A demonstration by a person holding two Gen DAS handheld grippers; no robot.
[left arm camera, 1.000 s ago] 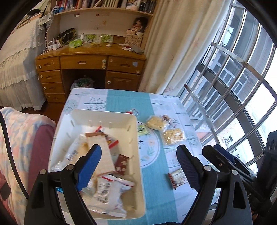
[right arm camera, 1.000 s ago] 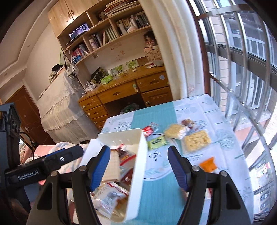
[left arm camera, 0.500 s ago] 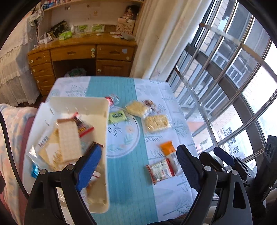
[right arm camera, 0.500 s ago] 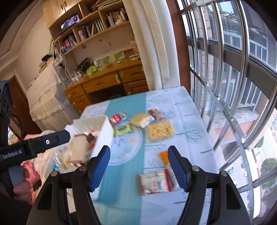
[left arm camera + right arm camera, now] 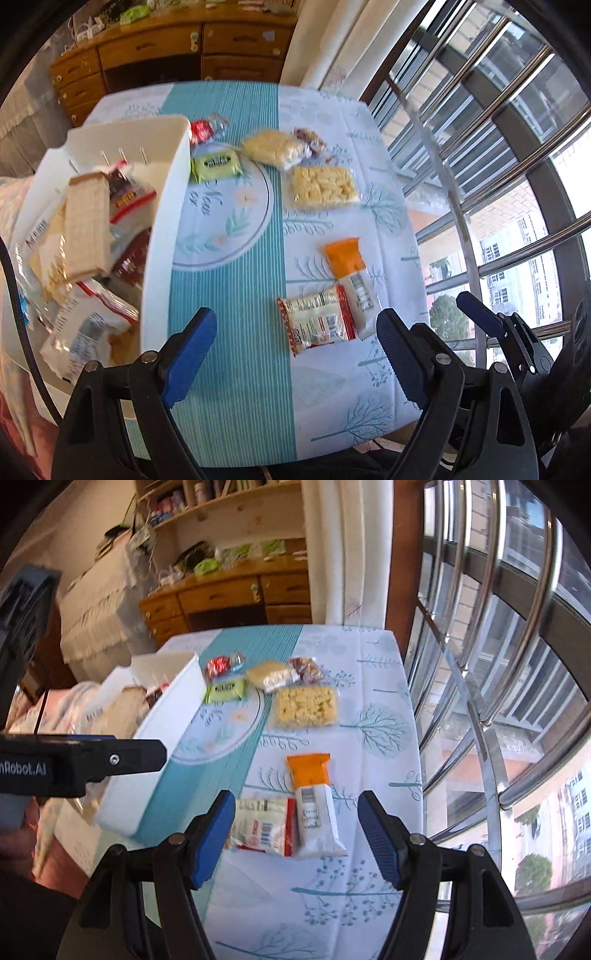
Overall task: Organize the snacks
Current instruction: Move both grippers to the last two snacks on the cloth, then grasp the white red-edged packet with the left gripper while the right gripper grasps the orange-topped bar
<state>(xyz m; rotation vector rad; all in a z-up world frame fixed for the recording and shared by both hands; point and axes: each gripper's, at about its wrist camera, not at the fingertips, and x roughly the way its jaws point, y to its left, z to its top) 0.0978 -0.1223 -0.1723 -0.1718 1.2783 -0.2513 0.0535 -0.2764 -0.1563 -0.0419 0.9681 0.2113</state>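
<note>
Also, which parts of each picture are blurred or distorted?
Left wrist view: the white bin and the snacks in it are smeared by motion, while the orange packet is sharper. Right wrist view: fisheye bends the window bars; the desk behind looks soft.

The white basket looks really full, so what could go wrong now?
The white basket hangs past the table's near edge, so a bump might tip it. Its piled packets could spill. The red-edged packet touches the orange-and-white bar, so the open right gripper might catch both.
</note>
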